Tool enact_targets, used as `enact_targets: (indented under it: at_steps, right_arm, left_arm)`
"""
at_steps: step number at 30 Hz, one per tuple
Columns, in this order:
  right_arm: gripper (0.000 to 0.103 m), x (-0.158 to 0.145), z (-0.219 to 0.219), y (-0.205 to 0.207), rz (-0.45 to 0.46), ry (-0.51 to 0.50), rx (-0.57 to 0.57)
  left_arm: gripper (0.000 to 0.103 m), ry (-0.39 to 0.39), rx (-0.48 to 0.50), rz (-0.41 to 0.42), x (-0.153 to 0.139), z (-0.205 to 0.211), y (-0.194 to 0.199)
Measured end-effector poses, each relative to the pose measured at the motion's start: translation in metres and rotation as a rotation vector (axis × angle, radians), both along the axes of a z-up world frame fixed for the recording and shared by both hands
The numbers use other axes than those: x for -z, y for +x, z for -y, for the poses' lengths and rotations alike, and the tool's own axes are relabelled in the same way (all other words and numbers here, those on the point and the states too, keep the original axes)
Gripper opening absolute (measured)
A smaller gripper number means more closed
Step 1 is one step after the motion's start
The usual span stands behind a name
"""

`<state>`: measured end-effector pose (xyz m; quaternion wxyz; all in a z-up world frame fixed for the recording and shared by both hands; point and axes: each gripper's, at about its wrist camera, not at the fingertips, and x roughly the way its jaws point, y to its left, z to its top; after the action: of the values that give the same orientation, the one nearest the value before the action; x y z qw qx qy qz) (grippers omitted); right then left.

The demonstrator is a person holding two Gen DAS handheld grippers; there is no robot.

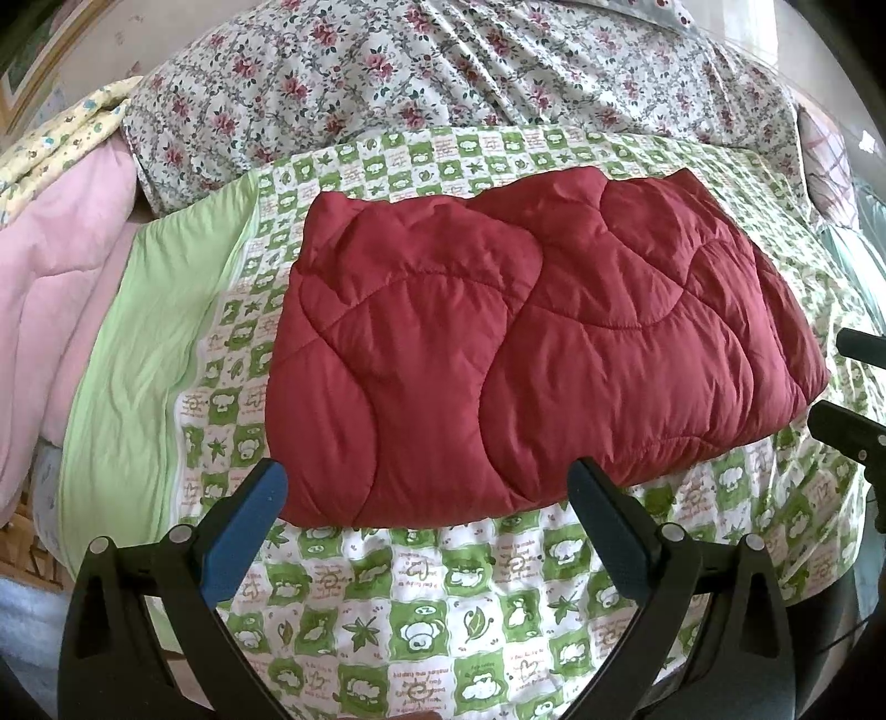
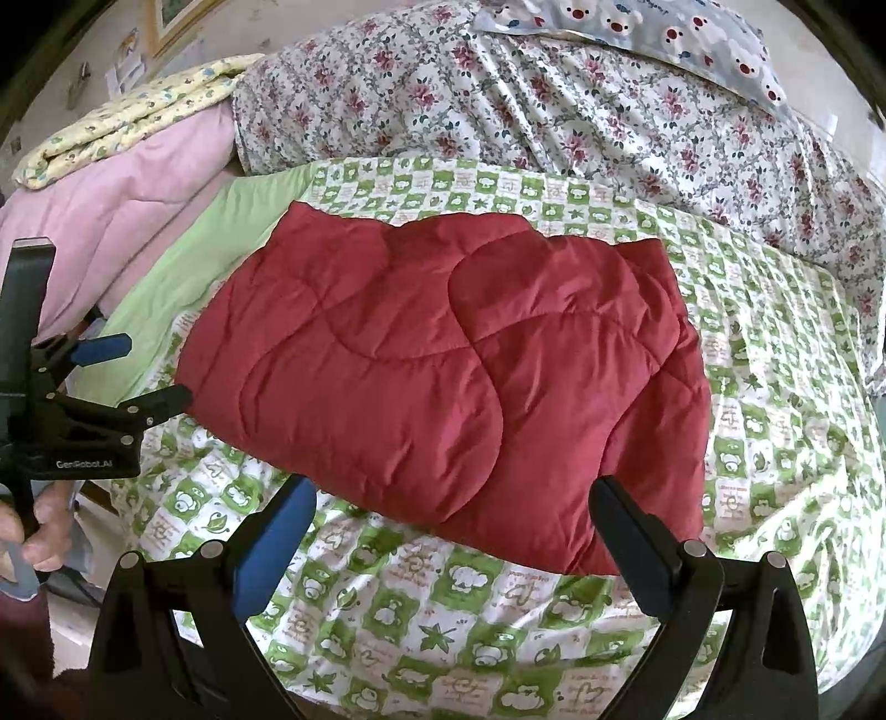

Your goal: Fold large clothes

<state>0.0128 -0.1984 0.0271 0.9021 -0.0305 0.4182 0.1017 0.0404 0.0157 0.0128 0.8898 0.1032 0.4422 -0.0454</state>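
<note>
Red quilted garment (image 1: 531, 343) lies folded on green-checked bedsheet (image 1: 443, 620). Left gripper (image 1: 426, 493) and right gripper (image 2: 454, 515): fingers spread, released, grasping nothing.

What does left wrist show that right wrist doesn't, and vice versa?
Only left wrist: the right gripper entering at the right edge.
Only right wrist: a grey pillow with bear faces at the top, and a hand holding the left gripper at the left edge.
Both: the folded dark red quilted garment on the green-and-white checked sheet, floral quilt behind, pink quilt to the left, both grippers open and empty.
</note>
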Motion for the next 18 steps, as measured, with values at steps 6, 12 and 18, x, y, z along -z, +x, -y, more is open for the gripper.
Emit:
enact_targets:
  at_steps: [6, 12, 18]
  right_arm:
    - [0.100, 0.0017, -0.0001, 0.0019, -0.005, 0.000, -0.003]
    - [0.100, 0.0041, 0.0001, 0.0033, -0.011, 0.001, -0.003]
    - [0.100, 0.0066, 0.0015, 0.0049, -0.017, 0.004, 0.001]
  left_arm:
    - [0.102, 0.002, 0.000, -0.002, 0.0000, 0.0001, 0.0006]
    - [0.102, 0.001, 0.000, -0.006, 0.0011, -0.0003, 0.0034]
    - [0.102, 0.002, 0.000, -0.007, 0.0026, 0.0004, 0.0035]
